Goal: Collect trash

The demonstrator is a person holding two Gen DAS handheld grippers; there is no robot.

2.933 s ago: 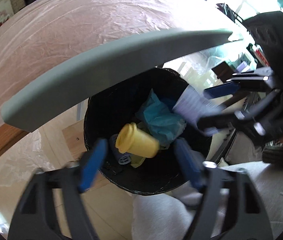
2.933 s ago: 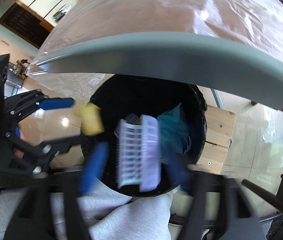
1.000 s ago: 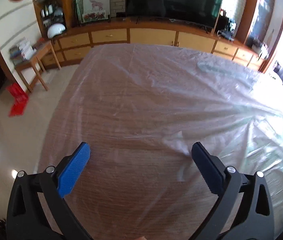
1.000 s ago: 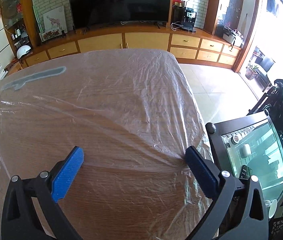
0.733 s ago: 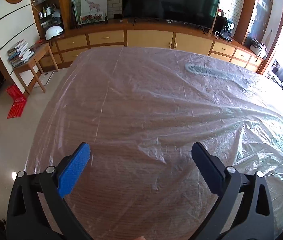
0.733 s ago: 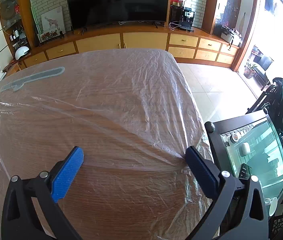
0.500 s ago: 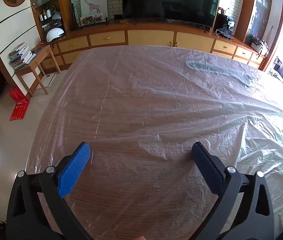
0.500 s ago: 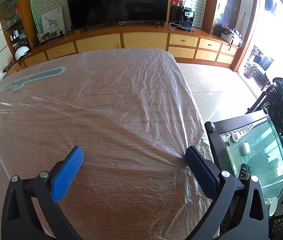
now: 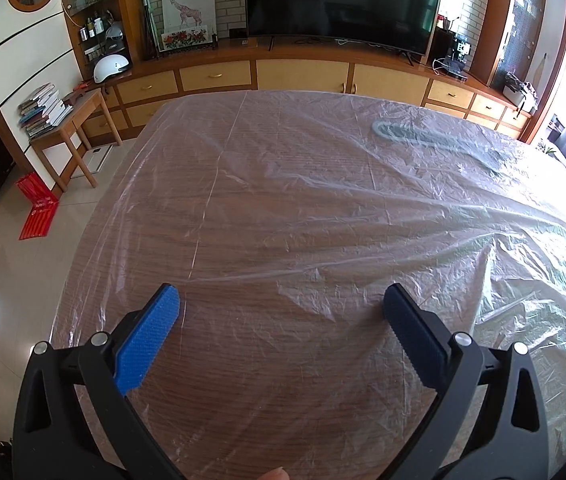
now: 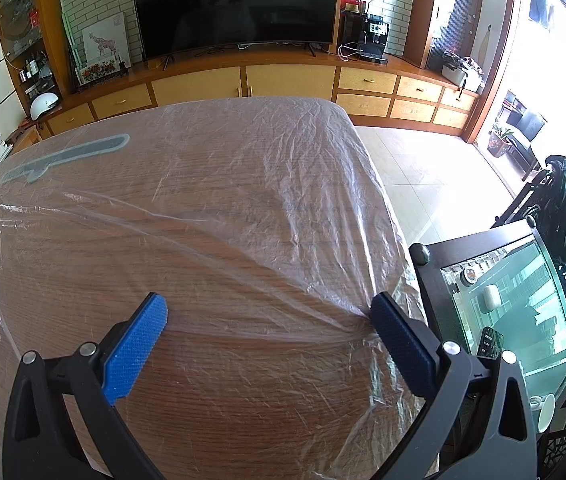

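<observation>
My left gripper (image 9: 281, 304) hangs open over the near part of a wooden table (image 9: 267, 208) wrapped in clear plastic film, with nothing between its blue pads. My right gripper (image 10: 269, 312) is open too, above the same table (image 10: 203, 208) near its right edge, and holds nothing. No trash lies on the table in either view. The black bin is out of sight. A grey-blue knife-shaped mark (image 9: 435, 140) shows under the film at the far side; the right wrist view has this mark (image 10: 67, 156) at its far left.
A long wooden cabinet (image 9: 303, 76) with a large TV (image 9: 343, 0) runs along the back wall. A small desk with books (image 9: 63, 120) stands left. A dark glass-topped side table (image 10: 523, 312) sits close to the table's right edge. Tiled floor (image 10: 423, 172) lies beyond.
Earlier both grippers were over the black bin, the right one with a white ribbed piece. Now both are raised above the table and empty. In the last second the views have barely shifted.
</observation>
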